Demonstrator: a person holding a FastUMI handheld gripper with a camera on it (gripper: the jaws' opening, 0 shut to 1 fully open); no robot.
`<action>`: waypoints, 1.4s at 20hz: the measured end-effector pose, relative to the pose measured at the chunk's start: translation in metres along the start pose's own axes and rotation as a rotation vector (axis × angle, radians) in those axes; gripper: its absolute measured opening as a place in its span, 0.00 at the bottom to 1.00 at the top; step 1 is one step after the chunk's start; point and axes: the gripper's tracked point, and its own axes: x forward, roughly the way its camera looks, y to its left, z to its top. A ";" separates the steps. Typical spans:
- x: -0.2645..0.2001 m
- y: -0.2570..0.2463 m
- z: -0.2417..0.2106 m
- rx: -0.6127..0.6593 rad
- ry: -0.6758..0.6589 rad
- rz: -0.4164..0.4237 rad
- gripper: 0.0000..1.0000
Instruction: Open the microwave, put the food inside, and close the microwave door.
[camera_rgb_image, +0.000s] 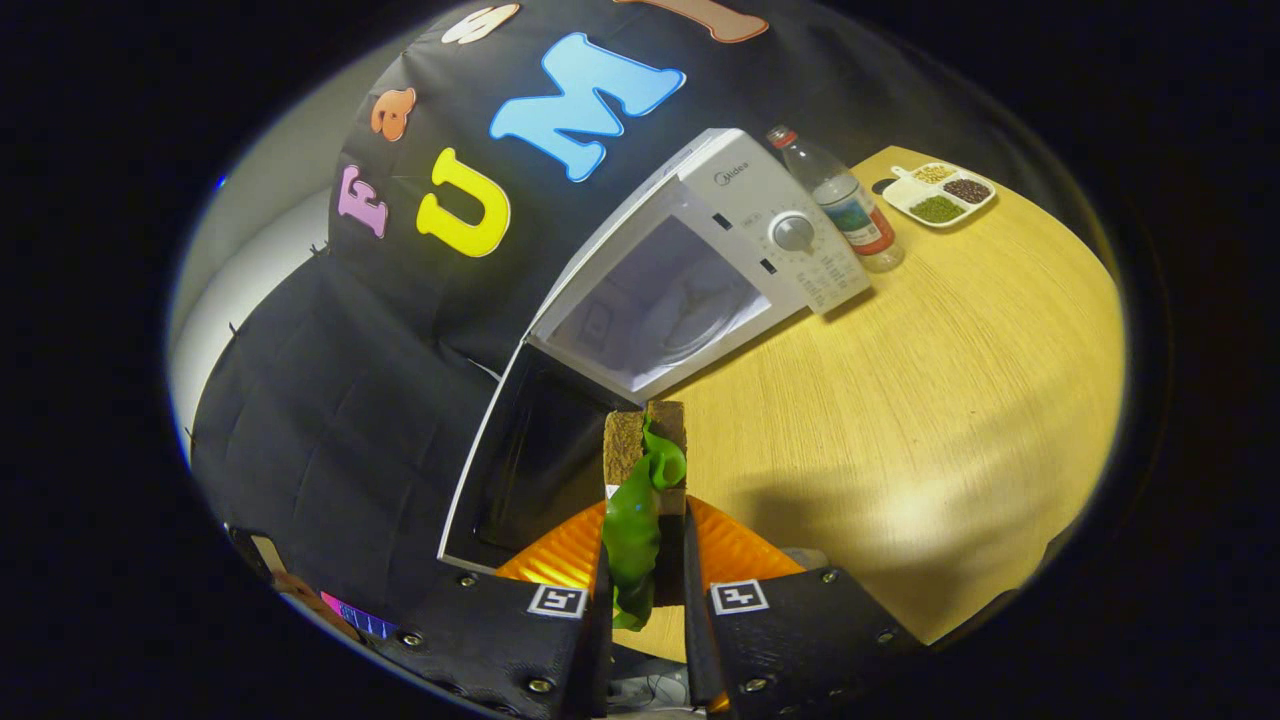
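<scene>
My gripper is shut on the food, a sandwich of two brown bread slices with green lettuce hanging out between them. Both fingers press its sides and it stands upright between them. Just beyond it stands the white microwave on the wooden table. Its door is swung wide open to the left of the sandwich, dark glass facing up. The cavity is lit and its round turntable shows inside. The control panel with a round knob is on the right of the cavity.
A clear plastic bottle with a red cap stands right of the microwave. Behind it lies a white divided dish with beans and grains. Black cloth walls off the space behind and left. A hand holding a phone shows at lower left.
</scene>
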 end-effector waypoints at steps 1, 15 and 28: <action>0.010 0.000 0.008 -0.002 -0.016 0.003 0.30; 0.136 -0.006 0.076 0.006 -0.183 -0.026 0.30; 0.219 -0.016 0.117 0.046 -0.270 -0.034 0.30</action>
